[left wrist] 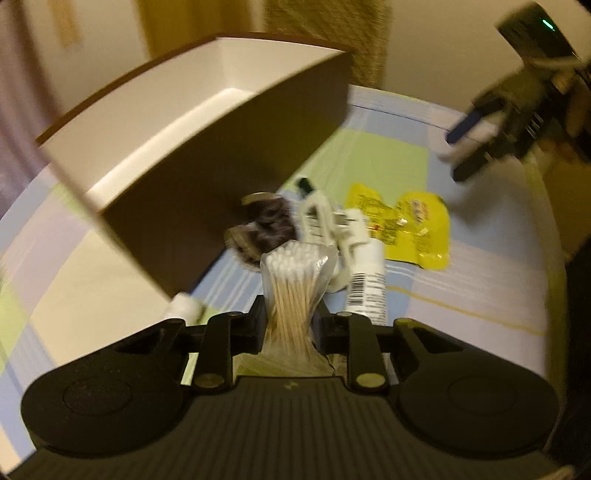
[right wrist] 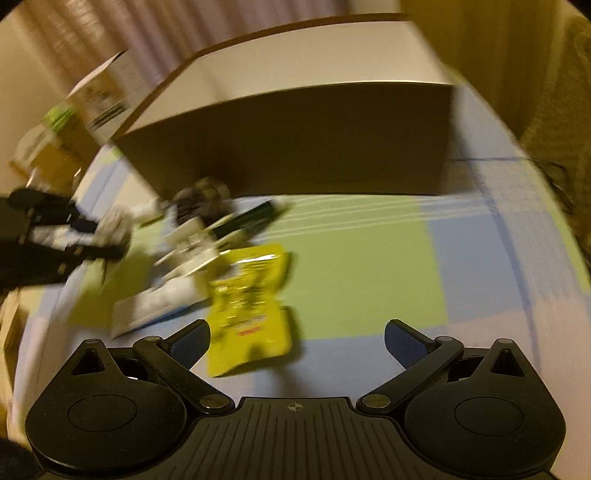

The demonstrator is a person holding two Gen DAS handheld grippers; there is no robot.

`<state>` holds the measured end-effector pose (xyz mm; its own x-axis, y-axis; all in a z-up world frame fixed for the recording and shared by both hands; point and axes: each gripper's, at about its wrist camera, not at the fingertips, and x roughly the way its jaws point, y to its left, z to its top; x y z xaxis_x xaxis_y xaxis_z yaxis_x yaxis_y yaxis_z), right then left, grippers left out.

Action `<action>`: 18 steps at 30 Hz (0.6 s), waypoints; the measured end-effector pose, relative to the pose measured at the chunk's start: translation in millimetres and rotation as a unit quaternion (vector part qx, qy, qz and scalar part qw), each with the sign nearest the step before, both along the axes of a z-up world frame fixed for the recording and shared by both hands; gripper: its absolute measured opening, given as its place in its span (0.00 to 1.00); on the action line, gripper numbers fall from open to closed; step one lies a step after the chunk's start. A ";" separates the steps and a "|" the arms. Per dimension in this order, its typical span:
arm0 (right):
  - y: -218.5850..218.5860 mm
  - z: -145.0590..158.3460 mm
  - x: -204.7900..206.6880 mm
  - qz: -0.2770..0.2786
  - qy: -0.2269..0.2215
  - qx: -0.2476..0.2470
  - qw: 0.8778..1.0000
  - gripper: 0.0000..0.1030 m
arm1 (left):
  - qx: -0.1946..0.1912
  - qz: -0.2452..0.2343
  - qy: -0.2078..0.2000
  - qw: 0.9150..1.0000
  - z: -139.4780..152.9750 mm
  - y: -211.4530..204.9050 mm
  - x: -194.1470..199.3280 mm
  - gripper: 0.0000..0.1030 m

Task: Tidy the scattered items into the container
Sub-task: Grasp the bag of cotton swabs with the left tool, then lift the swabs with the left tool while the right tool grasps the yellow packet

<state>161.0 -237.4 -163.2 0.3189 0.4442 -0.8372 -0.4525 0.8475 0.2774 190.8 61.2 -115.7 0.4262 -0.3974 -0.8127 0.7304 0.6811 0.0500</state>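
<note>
Nearby, yellow packet (right wrist: 248, 310) beside white tube (left wrist: 366, 282).

Checked cloth in pale blue, green & lilac squares (right wrist: 362, 266) covers the surface, w/ thin white stripes and a dark blue line nr the far edge. Behind: cream wall (left wrist: 110, 33) and a tan textured curtain (left wrist: 328, 26). At left in right-wrist view, a blurred white-and-green printed carton (right wrist: 99, 99).

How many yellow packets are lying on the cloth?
1. The yellow packet lies flat on the checked cloth, right of the cluttered pile and in front of the brown box, just ahead of the open right gripper. Others could hide under the pile.
</note>
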 end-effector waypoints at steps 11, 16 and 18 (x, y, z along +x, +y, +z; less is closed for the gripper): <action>-37.0 -47.2 16.2 -0.083 0.125 0.192 0.970 0.75 | -0.045 0.159 0.014 0.986 14.5 29.1 -20.6 0.20; -58.3 -67.6 19.0 -0.148 0.171 0.293 0.929 0.61 | -0.086 0.210 0.020 0.974 23.3 41.4 -27.1 0.20; -58.3 -80.4 20.5 -0.157 0.197 0.315 0.915 0.41 | -0.103 0.229 0.025 0.968 25.9 45.4 -27.6 0.20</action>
<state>181.5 -295.7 -243.6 0.2418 0.8171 -0.5234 0.0258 0.5338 0.8452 163.2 106.6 -89.7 0.5576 -0.3318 -0.7609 0.3469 0.9259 -0.1496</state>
